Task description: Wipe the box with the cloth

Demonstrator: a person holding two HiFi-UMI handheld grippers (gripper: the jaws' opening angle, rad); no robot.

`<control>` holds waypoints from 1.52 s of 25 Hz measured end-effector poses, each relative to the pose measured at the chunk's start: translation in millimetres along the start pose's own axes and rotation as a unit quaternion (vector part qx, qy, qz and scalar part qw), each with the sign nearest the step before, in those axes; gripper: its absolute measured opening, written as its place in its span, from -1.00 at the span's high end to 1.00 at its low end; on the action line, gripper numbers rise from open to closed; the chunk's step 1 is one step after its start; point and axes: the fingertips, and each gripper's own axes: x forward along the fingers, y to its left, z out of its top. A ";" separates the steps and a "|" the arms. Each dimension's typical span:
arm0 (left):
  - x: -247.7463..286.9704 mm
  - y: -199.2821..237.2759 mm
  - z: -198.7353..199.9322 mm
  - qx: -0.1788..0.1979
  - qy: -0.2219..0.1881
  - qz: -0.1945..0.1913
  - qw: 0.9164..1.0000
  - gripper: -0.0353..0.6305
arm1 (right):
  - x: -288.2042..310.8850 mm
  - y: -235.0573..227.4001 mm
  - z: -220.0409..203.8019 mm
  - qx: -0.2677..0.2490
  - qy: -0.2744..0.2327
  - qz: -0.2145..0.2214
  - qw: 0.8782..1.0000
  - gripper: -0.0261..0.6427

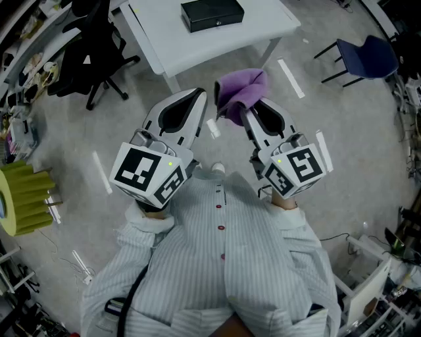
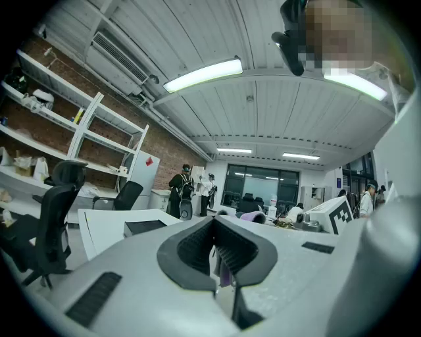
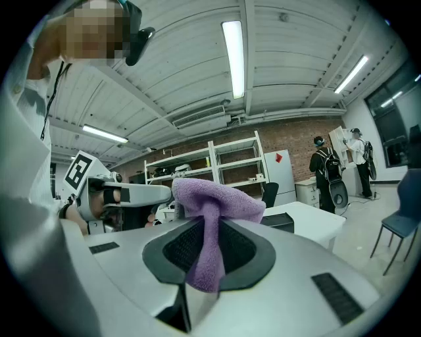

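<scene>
Purple terry cloth point(image 1: 242, 92) bunches at the tip of the right gripper point(image 1: 252, 120) in the head view. It is held up in front of the person's striped shirt point(image 1: 223, 263). The left gripper point(image 1: 196, 100) is raised just beside it and does not touch the cloth. Beyond both grippers, a black box point(image 1: 212, 14) lies flat on a white table point(image 1: 164, 39), well apart from the cloth. Its lid is down, so whatever it holds cannot be seen. A black office chair point(image 1: 92, 46) stands at the table's left side, and a blue chair point(image 1: 368, 56) stands well off to the right.

In the left gripper view, the two dark ribbed pads meet at their tips, so the jaws are closed on themselves. The box shows low at the left on the table, far from this gripper. The cloth appears as a small purple roll further right.

In the right gripper view, the jaws are clamped on the cloth. It hangs as a pinched strip between the pads and spreads into a soft fold above the tips. The box sits on the table behind and to the right, lid shut. The left gripper shows at the left.
</scene>
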 end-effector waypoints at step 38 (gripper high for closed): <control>154.0 115.1 14.7 -0.007 0.001 0.036 0.999 0.88 | 109.8 -156.0 0.8 0.022 0.022 -0.004 0.999 0.72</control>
